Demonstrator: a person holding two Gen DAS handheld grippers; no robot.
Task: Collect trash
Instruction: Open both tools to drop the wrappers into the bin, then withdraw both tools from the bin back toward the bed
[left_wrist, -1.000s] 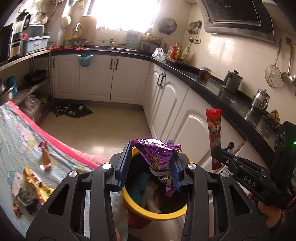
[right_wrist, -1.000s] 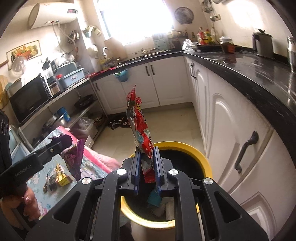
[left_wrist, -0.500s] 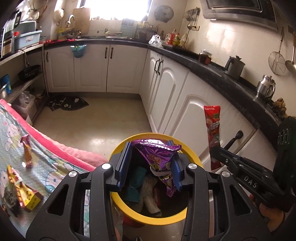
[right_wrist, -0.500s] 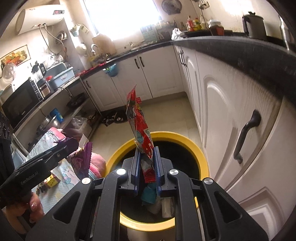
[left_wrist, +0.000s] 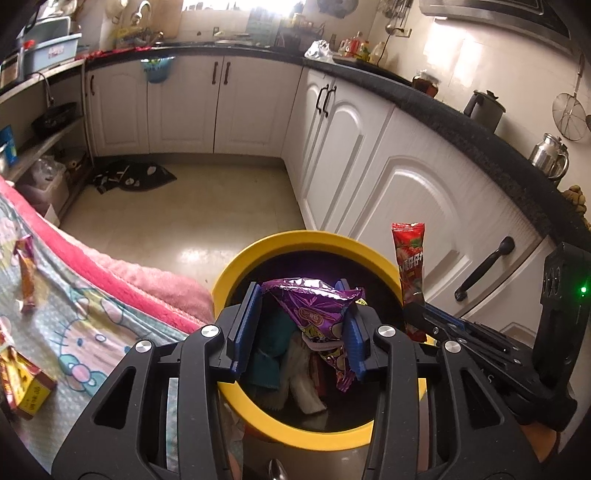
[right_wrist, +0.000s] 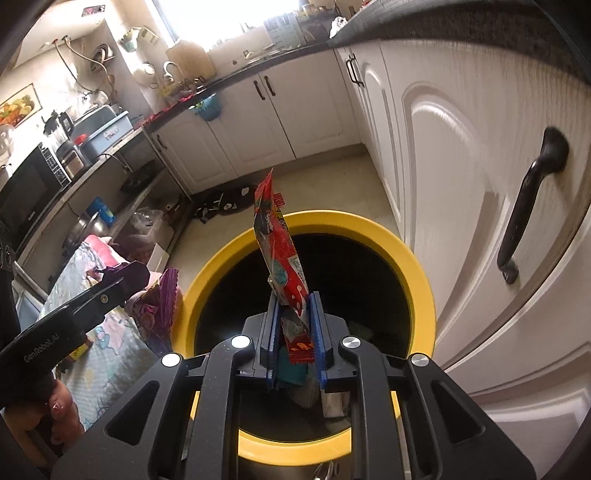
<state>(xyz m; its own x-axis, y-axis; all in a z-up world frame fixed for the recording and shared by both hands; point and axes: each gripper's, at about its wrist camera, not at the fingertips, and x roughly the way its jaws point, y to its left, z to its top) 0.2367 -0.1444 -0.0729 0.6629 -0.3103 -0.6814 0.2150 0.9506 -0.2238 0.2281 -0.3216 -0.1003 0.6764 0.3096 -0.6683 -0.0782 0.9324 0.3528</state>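
- Above the yellow bin (left_wrist: 295, 430), as the left wrist view has it, the left gripper (left_wrist: 299, 325) is clamped on a crumpled purple wrapper (left_wrist: 314, 314); its blue pads press the foil from both sides, and the wrapper's tail dangles into the bin mouth.
- Inside the bin lie a teal scrap and pale pieces of waste.
- Right of the bin, in the same view, the right gripper (left_wrist: 417, 314) holds a red snack wrapper (left_wrist: 409, 266) upright over the bin's right rim.
- Left of the bin, a cartoon-print cloth (left_wrist: 92, 325) with a pink border carries a small orange wrapper (left_wrist: 26, 273) and a yellow-and-red box (left_wrist: 22, 384), both well apart from the bin.
- Beyond the bin, white cabinets (left_wrist: 369, 147) run under a dark counter.
- Over the same bin (right_wrist: 413, 266) in the right wrist view, the right gripper (right_wrist: 293, 328) has its blue pads just beside the red snack wrapper (right_wrist: 284, 258); the jaws have just been opening slightly, with the wrapper standing tilted between them, its lower end below the pads.
- Left of the bin here, the left gripper (right_wrist: 155, 284) shows from the side with the purple wrapper (right_wrist: 159, 306) hanging at the bin's left rim.
- A hand (right_wrist: 55, 413) grips that tool's handle at lower left.
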